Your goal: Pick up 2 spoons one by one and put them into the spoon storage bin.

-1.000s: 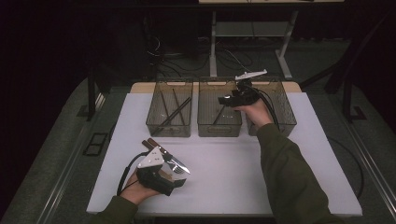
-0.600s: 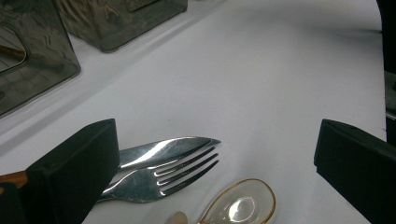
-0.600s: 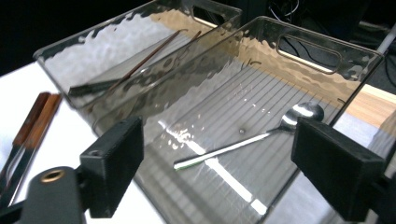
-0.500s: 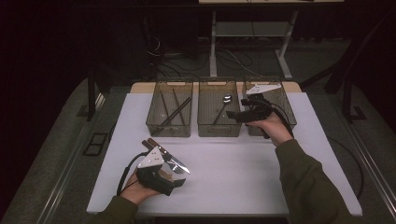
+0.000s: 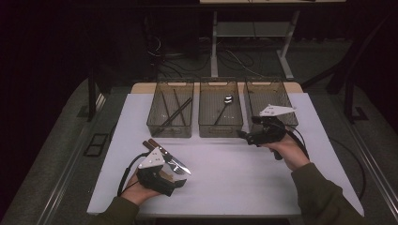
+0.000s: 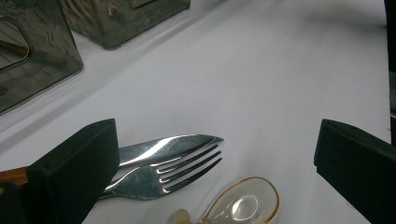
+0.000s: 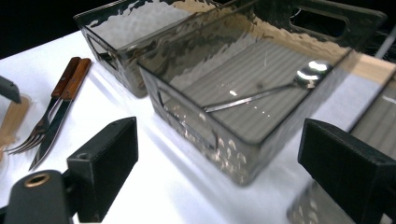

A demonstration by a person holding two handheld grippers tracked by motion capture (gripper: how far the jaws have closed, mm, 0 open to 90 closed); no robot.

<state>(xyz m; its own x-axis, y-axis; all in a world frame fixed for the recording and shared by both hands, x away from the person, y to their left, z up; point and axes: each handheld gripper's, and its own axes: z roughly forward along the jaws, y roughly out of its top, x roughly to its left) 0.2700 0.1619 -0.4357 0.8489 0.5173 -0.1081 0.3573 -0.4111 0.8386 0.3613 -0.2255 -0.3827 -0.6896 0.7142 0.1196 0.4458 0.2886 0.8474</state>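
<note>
Hovering with jaws spread and empty, the right gripper (image 5: pixel 245 136) faces the middle bin (image 5: pixel 220 127); the left gripper (image 6: pixel 215 172), also spread, straddles the fork (image 6: pixel 180 168) and knife (image 6: pixel 163 148) on the bench (image 5: pixel 234 173).

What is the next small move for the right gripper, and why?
Probably it should travel toward the fork and knife by the left gripper. The right gripper is open and empty in front of the middle bin, where the spoon already lies.
</note>
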